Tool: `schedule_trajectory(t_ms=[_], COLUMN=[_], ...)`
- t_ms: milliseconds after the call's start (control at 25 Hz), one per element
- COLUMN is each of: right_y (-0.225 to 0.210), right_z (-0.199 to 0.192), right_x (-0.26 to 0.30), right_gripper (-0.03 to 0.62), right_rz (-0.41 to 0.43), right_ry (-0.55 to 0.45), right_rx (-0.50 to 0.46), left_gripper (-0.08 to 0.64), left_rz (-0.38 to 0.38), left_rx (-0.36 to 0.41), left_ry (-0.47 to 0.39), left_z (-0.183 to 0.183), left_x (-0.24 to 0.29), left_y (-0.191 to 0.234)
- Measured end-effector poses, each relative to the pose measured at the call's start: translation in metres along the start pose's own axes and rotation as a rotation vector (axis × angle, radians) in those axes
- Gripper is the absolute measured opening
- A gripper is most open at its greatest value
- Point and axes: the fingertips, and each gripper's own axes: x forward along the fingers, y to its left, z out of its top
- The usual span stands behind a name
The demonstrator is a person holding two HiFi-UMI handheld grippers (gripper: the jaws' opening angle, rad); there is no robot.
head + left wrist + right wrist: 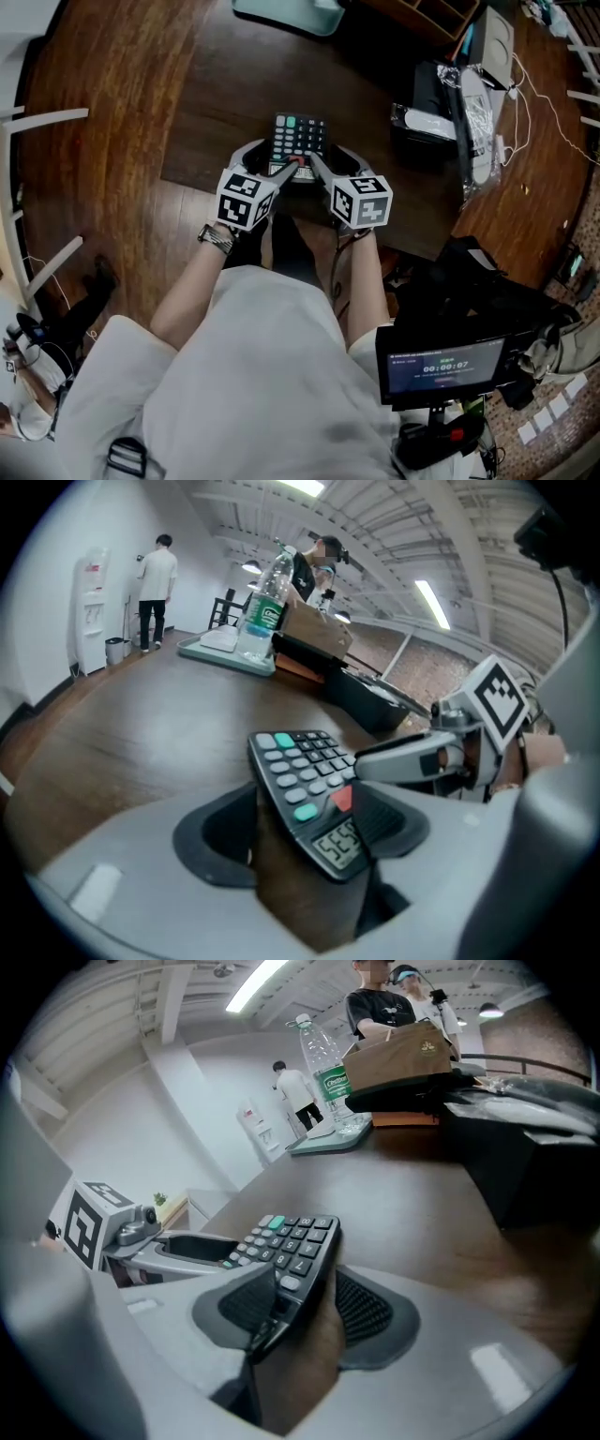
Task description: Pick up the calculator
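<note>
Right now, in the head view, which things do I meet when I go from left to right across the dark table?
left gripper → calculator → right gripper → black box → shiny plastic-wrapped bundle

Dark wood tabletop (103, 103) seen across most of head view; darker rectangular mat (206, 141) laid at centre. White frame bars (33, 122) at left edge. Speckled floor (562, 412) glimpsed in lower right corner.

Left gripper view: white wall (47, 555) at left, water dispenser (92, 607) set against it, person (155, 583) stood just beside. Ribbed ceiling (394, 536) across top, lit strip light (431, 602) mounted at upper right. Pale tray (225, 653) with plastic bottle (265, 602) at tabletop's far end, brown box (319, 630) near it.
</note>
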Motion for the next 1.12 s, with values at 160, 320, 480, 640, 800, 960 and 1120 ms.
schedule_trajectory(t_ms=[160,320,480,640,800,960,1120], right_y=[0.006,0.008,0.010,0.017,0.018,0.019,0.019], right_z=[-0.001,0.000,-0.002,-0.004,-0.005,-0.001,0.011], right_x=[0.001,0.000,-0.001,0.000,-0.003,-0.008,-0.014], right_gripper=[0.155,0.150,0.147,0.147,0.149,0.160,0.160], right_rz=[0.065,0.041,0.001,-0.021,-0.034,-0.054,-0.054], right_ry=[-0.048,-0.093,-0.079,-0.086,-0.089,-0.105,-0.147], right_rx=[0.113,0.150,0.126,0.134,0.142,0.099,0.077], left_gripper=[0.318,0.313,0.311,0.309,0.288,0.253,0.249], left_rz=[-0.025,-0.023,-0.004,0.026,0.031,0.042,0.056], left_rx=[-0.013,-0.017,-0.003,-0.063,-0.031,0.013,0.000], left_ry=[0.003,0.001,-0.011,-0.060,-0.090,-0.115,-0.107], left_z=[-0.001,0.000,0.000,0.007,0.017,0.026,0.023], left_x=[-0.001,-0.003,-0.003,-0.005,-0.007,-0.010,-0.010], left_y=[-0.001,-0.001,-0.002,0.004,0.003,0.000,0.003])
